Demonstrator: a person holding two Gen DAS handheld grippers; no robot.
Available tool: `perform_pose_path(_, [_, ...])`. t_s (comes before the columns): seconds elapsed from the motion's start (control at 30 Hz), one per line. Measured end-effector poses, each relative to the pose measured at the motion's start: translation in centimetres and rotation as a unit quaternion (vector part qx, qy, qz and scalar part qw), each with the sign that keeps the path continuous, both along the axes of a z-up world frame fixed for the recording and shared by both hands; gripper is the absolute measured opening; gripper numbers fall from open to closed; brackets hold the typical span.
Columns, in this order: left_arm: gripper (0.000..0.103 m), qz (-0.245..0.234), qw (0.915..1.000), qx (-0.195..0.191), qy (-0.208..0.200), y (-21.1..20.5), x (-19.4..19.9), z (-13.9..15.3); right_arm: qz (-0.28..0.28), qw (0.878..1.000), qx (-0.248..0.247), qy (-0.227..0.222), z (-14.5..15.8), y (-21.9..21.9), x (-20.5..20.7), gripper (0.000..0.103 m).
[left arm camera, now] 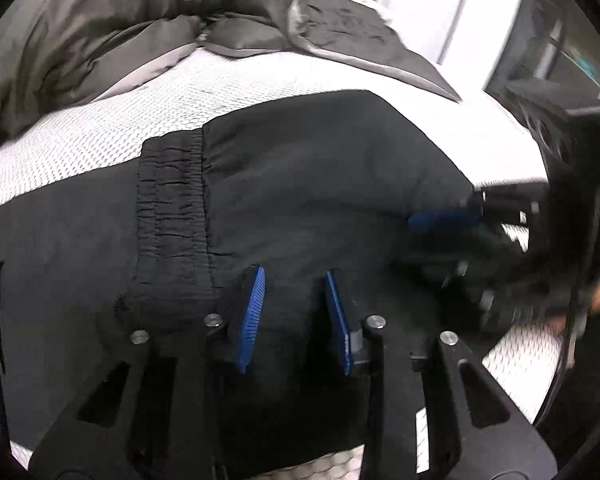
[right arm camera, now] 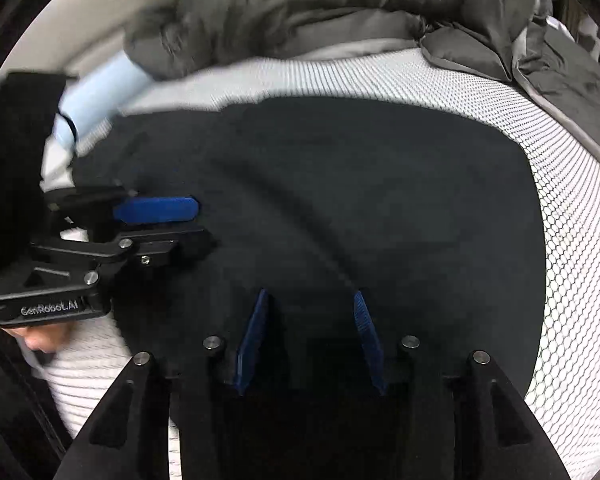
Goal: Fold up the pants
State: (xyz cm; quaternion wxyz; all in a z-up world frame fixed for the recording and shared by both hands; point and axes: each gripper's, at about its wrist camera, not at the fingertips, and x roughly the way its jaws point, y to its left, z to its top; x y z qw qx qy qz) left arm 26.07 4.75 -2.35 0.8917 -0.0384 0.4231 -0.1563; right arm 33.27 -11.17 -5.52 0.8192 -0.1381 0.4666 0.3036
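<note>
Black pants [left arm camera: 300, 184] lie flat on a white mesh bed surface [left arm camera: 100, 128], elastic waistband [left arm camera: 172, 216] to the left. My left gripper [left arm camera: 294, 276] is open just above the cloth, blue pads apart, nothing between them. My right gripper [left arm camera: 440, 236] shows blurred at the right edge of the pants. In the right wrist view the pants [right arm camera: 360, 200] fill the middle and the right gripper [right arm camera: 310, 296] is open over them. The left gripper [right arm camera: 180, 224] comes in from the left; its jaws look slightly apart over the cloth.
A rumpled grey duvet [left arm camera: 100, 20] lies along the far side of the bed, also in the right wrist view [right arm camera: 320, 8]. A dark garment [left arm camera: 352, 28] lies at the far right. A light blue sleeve [right arm camera: 96, 96] shows at the left. White mesh [right arm camera: 572, 240] rings the pants.
</note>
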Motion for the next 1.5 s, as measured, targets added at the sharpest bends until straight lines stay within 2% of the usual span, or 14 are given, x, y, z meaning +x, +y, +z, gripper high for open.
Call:
perform_pose_path(0.1, [0.037, 0.014, 0.9991, -0.04, 0.008, 2.0, -0.4, -0.2, -0.048, 0.999, -0.023, -0.011, 0.4, -3.3, 0.8, 0.045])
perform_pose_path(0.2, [0.037, 0.013, 0.9995, -0.027, 0.005, 2.0, -0.8, -0.4, -0.098, 0.995, -0.008, -0.004, 0.8, -6.3, 1.3, 0.045])
perform_pose_path(0.4, [0.037, 0.012, 0.9992, -0.018, -0.033, 0.7, 1.0, 3.0, -0.075, 0.995, 0.055, -0.035, 4.0, -5.4, 0.4, 0.045])
perform_pose_path(0.47, [0.037, 0.018, 0.9995, -0.01, -0.025, 0.4, 2.8, 3.2, -0.072, 0.995, 0.059, -0.042, 4.5, -3.7, 1.3, 0.045])
perform_pose_path(0.63, [0.035, 0.032, 0.9989, -0.009, 0.032, 0.9, 7.9, 0.2, -0.06, 0.997, 0.047, 0.012, 1.0, 0.9, 4.6, 0.045])
perform_pose_path(0.67, [0.028, 0.032, 0.9987, -0.013, 0.036, 1.3, 8.3, -0.4, -0.059, 0.997, 0.036, 0.017, 0.4, 1.1, 4.9, 0.045])
perform_pose_path(0.83, [0.022, 0.026, 0.9951, -0.087, 0.039, 3.9, 8.9, -1.7, -0.116, 0.991, -0.054, -0.031, 0.3, -1.6, 6.1, 0.045])
perform_pose_path(0.97, [0.023, 0.018, 0.9971, -0.067, 0.031, 3.3, 8.3, -0.3, -0.117, 0.992, -0.042, -0.031, 1.3, -2.8, 6.3, 0.045])
perform_pose_path(1.1, [0.033, 0.001, 0.9992, -0.027, -0.029, 1.9, 8.5, 2.8, -0.078, 0.995, 0.021, -0.061, 4.1, -0.5, 6.1, 0.046])
perform_pose_path(1.17, [0.033, 0.02, 0.9994, -0.028, -0.004, 2.5, 10.2, 1.9, -0.098, 0.993, 0.04, -0.054, 4.2, 0.6, 7.0, 0.047])
perform_pose_path(1.23, [0.021, 0.04, 0.9975, -0.043, 0.04, 3.8, 12.1, -0.3, -0.119, 0.991, 0.057, -0.025, 3.3, 0.9, 8.0, 0.047])
perform_pose_path(1.3, [0.013, 0.049, 0.9959, -0.064, 0.043, 5.0, 12.4, -1.1, -0.12, 0.992, 0.027, -0.019, 1.8, 1.6, 8.4, 0.046])
perform_pose_path(1.37, [0.013, 0.054, 0.9939, -0.086, 0.044, 5.9, 12.0, -1.2, -0.14, 0.989, -0.026, -0.027, 0.3, 0.7, 8.8, 0.046])
perform_pose_path(1.5, [0.016, 0.075, 0.994, -0.066, 0.044, 6.4, 9.6, 0.0, -0.199, 0.98, -0.003, -0.016, 0.9, -3.3, 9.7, 0.046])
